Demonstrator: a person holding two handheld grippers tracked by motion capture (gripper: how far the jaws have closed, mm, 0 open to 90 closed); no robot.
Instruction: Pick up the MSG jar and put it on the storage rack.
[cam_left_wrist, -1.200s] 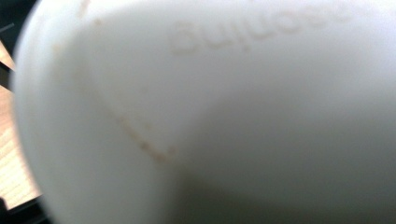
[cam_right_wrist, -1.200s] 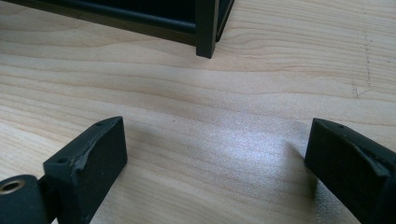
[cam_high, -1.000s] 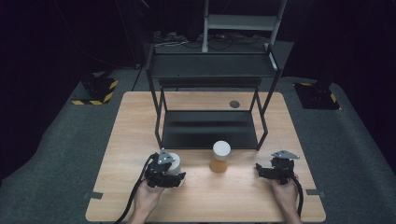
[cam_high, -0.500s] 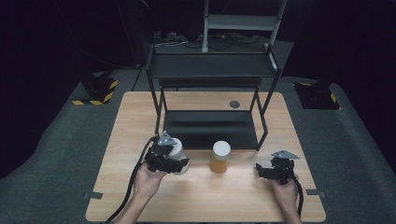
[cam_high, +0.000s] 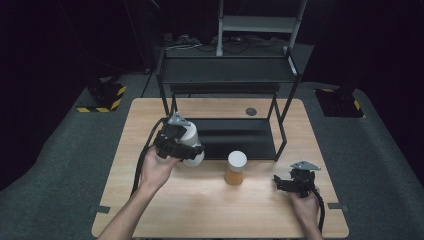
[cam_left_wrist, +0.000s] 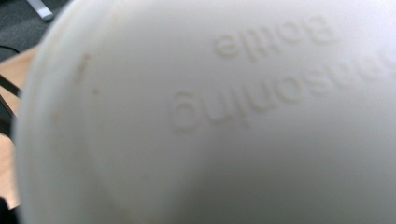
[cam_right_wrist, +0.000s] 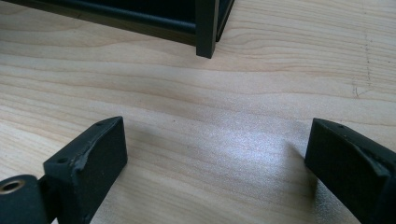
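Observation:
My left gripper (cam_high: 189, 150) is shut on a white seasoning bottle (cam_high: 192, 136) and holds it in the air above the left half of the table, just in front of the black rack (cam_high: 227, 71). In the left gripper view the bottle (cam_left_wrist: 210, 116) is very close, with raised lettering upside down on its white surface. An orange jar with a white lid (cam_high: 236, 168) stands upright on the wood in front of the rack's lower shelf. My right gripper (cam_high: 286, 183) rests low at the table's right, open (cam_right_wrist: 215, 158) over bare wood with nothing between its jaws.
The wooden table (cam_high: 210, 212) carries the two-level black metal rack; one of its legs (cam_right_wrist: 207, 28) stands just ahead of the right gripper. A small dark round mark (cam_high: 251, 111) lies behind the rack. Dark floor and black-and-yellow striped blocks (cam_high: 102, 97) surround the table.
The left hand has lifted the white bottle off the table and carried it up and farther away, toward the rack. The right gripper and the orange jar have stayed put.

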